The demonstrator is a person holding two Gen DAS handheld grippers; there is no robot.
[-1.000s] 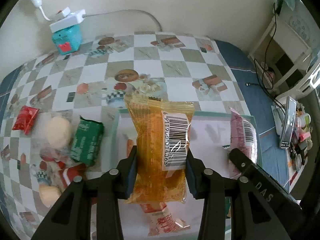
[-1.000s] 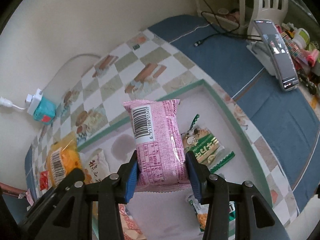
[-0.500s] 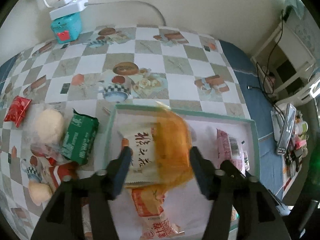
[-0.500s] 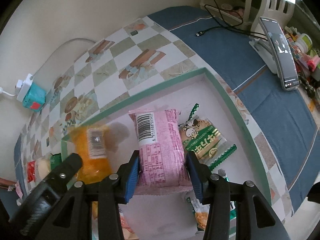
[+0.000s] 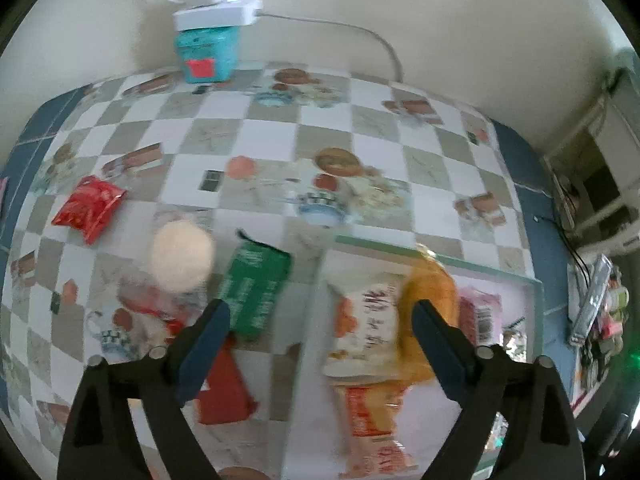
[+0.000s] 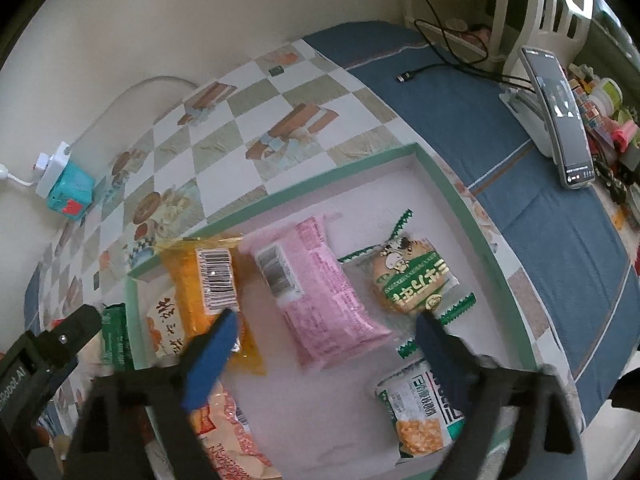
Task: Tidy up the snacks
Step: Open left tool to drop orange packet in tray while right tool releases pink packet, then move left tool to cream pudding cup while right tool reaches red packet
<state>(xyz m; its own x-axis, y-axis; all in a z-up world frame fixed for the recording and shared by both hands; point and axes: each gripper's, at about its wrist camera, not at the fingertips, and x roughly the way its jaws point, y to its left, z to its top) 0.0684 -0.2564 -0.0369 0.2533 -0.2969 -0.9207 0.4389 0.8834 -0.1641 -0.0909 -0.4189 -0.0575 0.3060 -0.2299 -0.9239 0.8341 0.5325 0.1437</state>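
Both grippers stand with their jaws wide apart and nothing between them. The right gripper (image 6: 324, 330) hangs above the green-rimmed tray (image 6: 472, 216), and the pink snack packet (image 6: 320, 292) lies flat on the tray floor directly in the gap between its 2 blue-tipped fingers, barcode side up. Just to the left of that packet, the orange snack packet (image 6: 212, 280) lies with its barcode up, its far end resting on the tray's rim and its near end beside the right gripper's left fingertip. To the right of the pink packet sits a round green-and-white wrapped biscuit (image 6: 412, 280), next to the other fingertip. The left gripper (image 5: 320, 320) hovers over the tray's left edge; in its blurred view the orange packet (image 5: 430, 292) shows just behind its right finger, while a green packet (image 5: 256, 288) lies on the checkered tablecloth (image 5: 256, 128) just beyond its left finger, outside the tray.
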